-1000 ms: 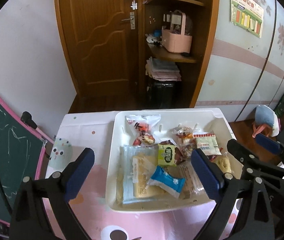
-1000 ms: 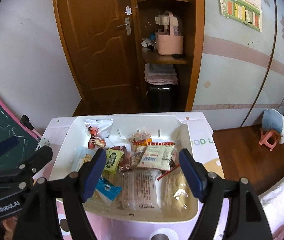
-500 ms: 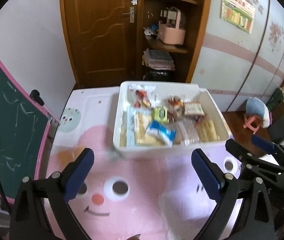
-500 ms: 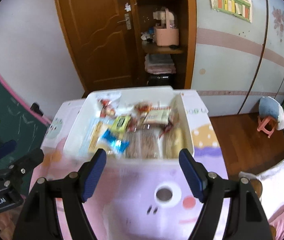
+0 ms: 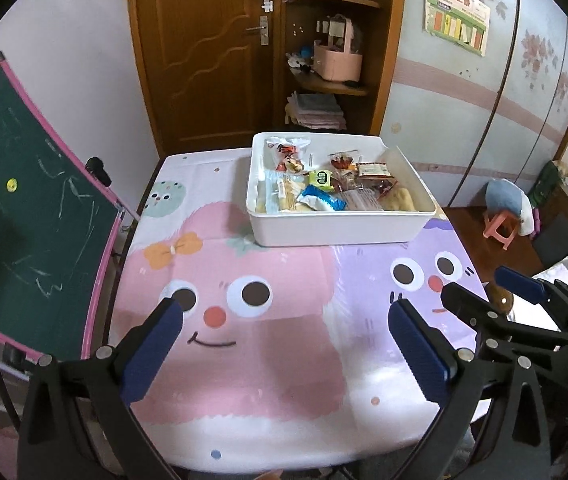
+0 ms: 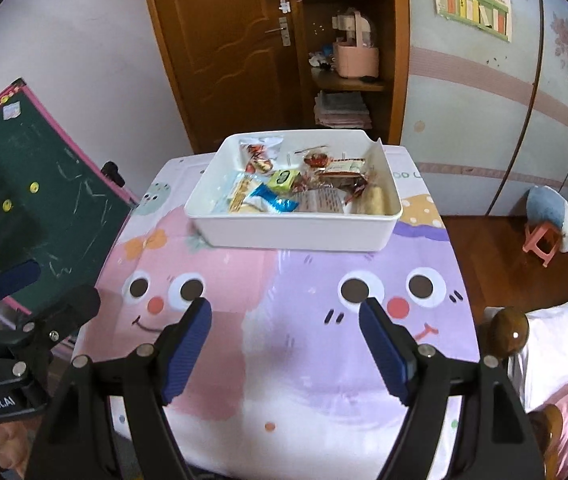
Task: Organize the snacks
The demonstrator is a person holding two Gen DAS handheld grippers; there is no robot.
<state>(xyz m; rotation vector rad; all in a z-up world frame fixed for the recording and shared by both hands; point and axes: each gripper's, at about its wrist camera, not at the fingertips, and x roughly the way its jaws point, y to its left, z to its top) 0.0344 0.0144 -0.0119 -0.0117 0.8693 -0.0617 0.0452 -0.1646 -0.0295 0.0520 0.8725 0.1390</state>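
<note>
A white plastic bin (image 5: pixel 340 227) stands at the far end of the table and holds several snack packets, among them a blue wrapper (image 5: pixel 320 200) and a green packet (image 5: pixel 321 178). The bin also shows in the right wrist view (image 6: pixel 296 232). My left gripper (image 5: pixel 284 340) is open and empty, above the near part of the table, well back from the bin. My right gripper (image 6: pixel 284 332) is open and empty, level with the left one; it also shows in the left wrist view (image 5: pixel 500 292).
The table wears a pink and purple cartoon cloth (image 5: pixel 264 340). A green chalkboard (image 5: pixel 24 216) leans at the left. A wooden door (image 5: pixel 208 48) and corner shelf (image 5: pixel 332 80) stand behind. A pink stool (image 5: pixel 502 228) sits on the floor at right.
Both grippers have pulled back and up from over the bin to the near side of the table. The bin and its snacks stay in place. Both stay open.
</note>
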